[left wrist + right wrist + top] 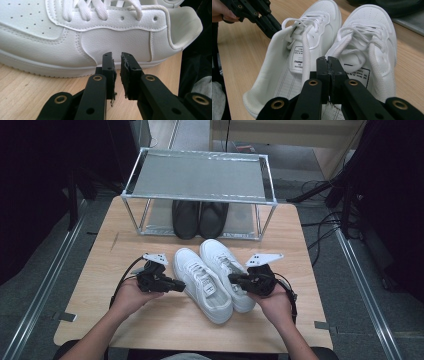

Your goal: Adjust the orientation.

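A: Where the high view looks down on the wooden table, we see the pair of white sneakers lying side by side near its middle, toes toward the metal rack, with the left gripper at the outer flank of one shoe and the right gripper at the other.

B: We agree. In the left gripper view the jaws stand a narrow gap apart, with nothing between them, just in front of the side panel of the left sneaker. Its toe is cut off at the frame's left edge, so we cannot see the whole shoe.

A: In the right gripper view the jaws are pressed together. A scrap of white shows below them, but we cannot tell whether it is pinched; the jaws cover part of the right sneaker, including part of the label on its tongue.

B: The label print is too small for us to read. Under the rack's top shelf, the black shoes are half hidden; we see only their fronts.

A: The person's forearms are cut off at the bottom edge.
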The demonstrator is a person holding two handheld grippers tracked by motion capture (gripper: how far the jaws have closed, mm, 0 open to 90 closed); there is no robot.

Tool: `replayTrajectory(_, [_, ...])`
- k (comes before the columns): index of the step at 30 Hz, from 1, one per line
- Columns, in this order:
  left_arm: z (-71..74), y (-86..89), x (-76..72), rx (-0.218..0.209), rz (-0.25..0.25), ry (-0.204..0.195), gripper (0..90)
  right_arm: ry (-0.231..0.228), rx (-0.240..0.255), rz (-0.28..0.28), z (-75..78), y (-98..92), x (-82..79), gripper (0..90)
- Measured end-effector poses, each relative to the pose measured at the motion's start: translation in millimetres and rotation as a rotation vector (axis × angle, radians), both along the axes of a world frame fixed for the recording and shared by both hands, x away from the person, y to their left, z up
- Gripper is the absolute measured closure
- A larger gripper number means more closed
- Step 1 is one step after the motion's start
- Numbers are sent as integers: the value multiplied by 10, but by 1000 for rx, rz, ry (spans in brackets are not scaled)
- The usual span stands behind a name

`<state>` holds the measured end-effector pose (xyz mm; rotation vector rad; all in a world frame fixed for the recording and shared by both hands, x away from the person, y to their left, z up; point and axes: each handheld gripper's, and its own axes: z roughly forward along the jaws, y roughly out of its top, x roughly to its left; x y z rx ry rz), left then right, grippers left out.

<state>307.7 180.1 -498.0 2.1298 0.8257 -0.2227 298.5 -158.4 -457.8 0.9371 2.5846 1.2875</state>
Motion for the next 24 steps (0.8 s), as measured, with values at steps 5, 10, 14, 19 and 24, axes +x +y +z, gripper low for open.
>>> replayTrajectory(5, [-14,23,-11,11,10,14,800,3,1,10,-1,2,18,895])
replayTrajectory(10, [-6,47,-33,9,18,7,798,-2,9,12,4,8,35,900])
replayTrajectory(14, [-8,56,-41,14,15,8,794,-5,6,14,7,13,41,900])
replayTrajectory(19, [-13,51,-45,15,12,8,793,-18,-9,11,9,34,35,900])
replayTrajectory(24, [-16,45,-49,15,7,15,776,-27,-17,0,13,50,26,900])
